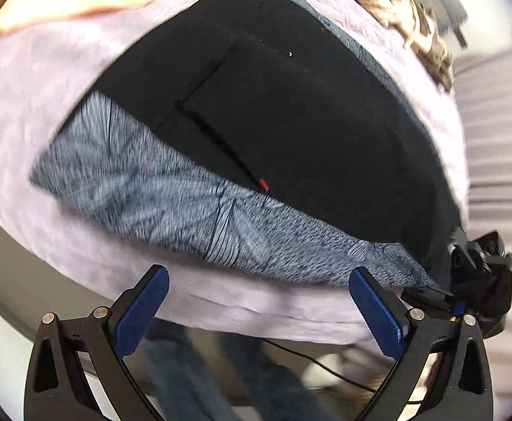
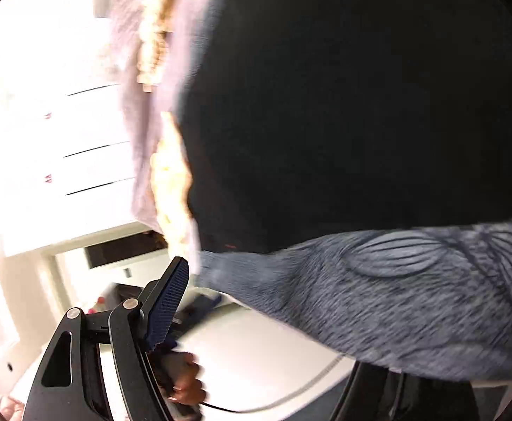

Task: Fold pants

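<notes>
Left gripper: our jaws wide, empty, near the patterned pants under black pants on the lavender cover. Right gripper: one finger visible, grip uncertain; we should pinch both corners evenly.

Round table, covered in a wrinkled lavender cloth; dark rim shows at the lower left in the left wrist view. Tan-and-cream patterned fabric lies along the far edge. Grey ribbed surface at right. Black cable runs across the floor below. Right wrist view: white drawer fronts with dark seams, badly overexposed, bright light throughout.
</notes>
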Tool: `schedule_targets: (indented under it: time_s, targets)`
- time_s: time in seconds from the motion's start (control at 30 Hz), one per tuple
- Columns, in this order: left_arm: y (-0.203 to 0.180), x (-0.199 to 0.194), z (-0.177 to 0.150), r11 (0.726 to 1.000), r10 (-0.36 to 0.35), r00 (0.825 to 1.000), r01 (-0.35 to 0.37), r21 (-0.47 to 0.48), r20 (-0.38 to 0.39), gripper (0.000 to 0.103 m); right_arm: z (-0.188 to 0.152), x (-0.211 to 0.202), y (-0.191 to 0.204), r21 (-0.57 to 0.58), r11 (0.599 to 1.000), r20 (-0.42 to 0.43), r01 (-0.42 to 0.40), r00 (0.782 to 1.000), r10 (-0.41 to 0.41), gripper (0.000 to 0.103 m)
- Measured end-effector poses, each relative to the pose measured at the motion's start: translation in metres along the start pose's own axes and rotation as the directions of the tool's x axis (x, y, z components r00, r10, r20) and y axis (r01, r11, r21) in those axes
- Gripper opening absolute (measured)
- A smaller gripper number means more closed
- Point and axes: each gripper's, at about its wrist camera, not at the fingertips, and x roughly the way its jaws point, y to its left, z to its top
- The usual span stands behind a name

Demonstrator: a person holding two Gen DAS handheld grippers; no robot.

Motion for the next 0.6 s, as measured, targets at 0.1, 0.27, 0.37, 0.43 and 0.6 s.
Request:
schedule_targets:
  time_s: [0.1, 0.27, 0.37, 0.43, 0.6]
  targets:
    - [0.010, 0.004, 0.007, 0.992, -0.073, 0.997, 0.076, -0.097, 0.034, 0.103, 0.002, -0.011, 0.028, -0.063, 0.997, 0.005, -0.041, 0.999, 0.041, 0.079]
    - [0.017, 0.019, 0.032, 0.985, -0.028, 0.997, 0.040, -0.169, 0.072, 0.088, -0.001, -0.005, 0.038, -0.108, 0.994, -0.028, 0.012, 0.999, -0.016, 0.079]
    - [0.021, 0.023, 0.039, 0.989, 0.014, 0.999, -0.007, -0.146, 0.045, 0.066, -0.008, -0.012, 0.019, -0.088, 0.991, -0.017, 0.099, 0.995, -0.101, 0.079]
    - [0.022, 0.023, 0.041, 0.990, 0.022, 0.999, -0.016, -0.137, 0.040, 0.056, -0.009, -0.031, -0.002, -0.022, 0.992, 0.030, 0.127, 0.992, -0.126, 0.079]
    - [0.024, 0.020, 0.040, 0.992, 0.062, 0.997, -0.056, -0.115, 0.050, 0.029, -0.009, -0.082, -0.073, 0.238, 0.971, 0.180, -0.023, 0.983, -0.021, 0.028]
